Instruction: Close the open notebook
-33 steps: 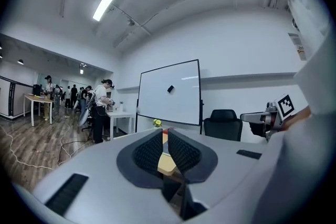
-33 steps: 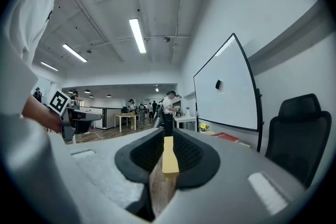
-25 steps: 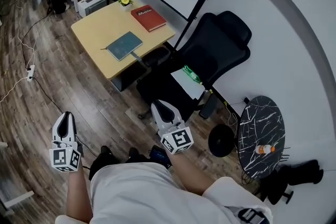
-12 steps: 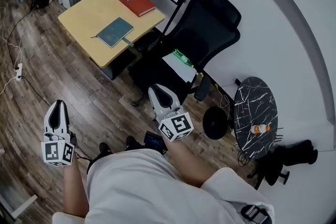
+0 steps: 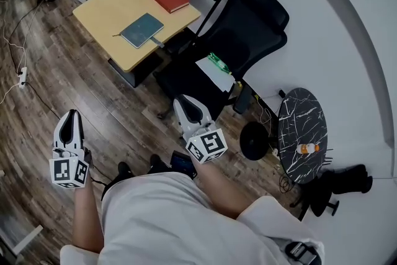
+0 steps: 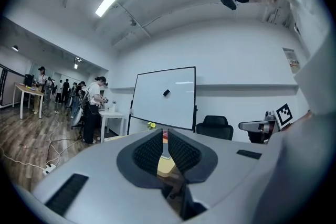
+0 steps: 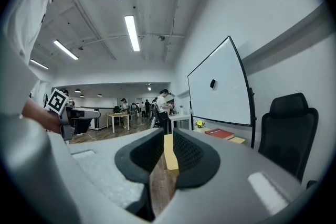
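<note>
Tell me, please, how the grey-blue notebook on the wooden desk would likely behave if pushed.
The grey-blue notebook lies flat and looks thin, so it is probably light and would slide, not tip. It sits near the edge of the wooden desk, so a firm push might send it off.

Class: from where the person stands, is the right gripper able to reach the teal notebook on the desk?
Probably not: the right gripper hangs by the person's body, and the teal notebook lies away across the floor.
</note>
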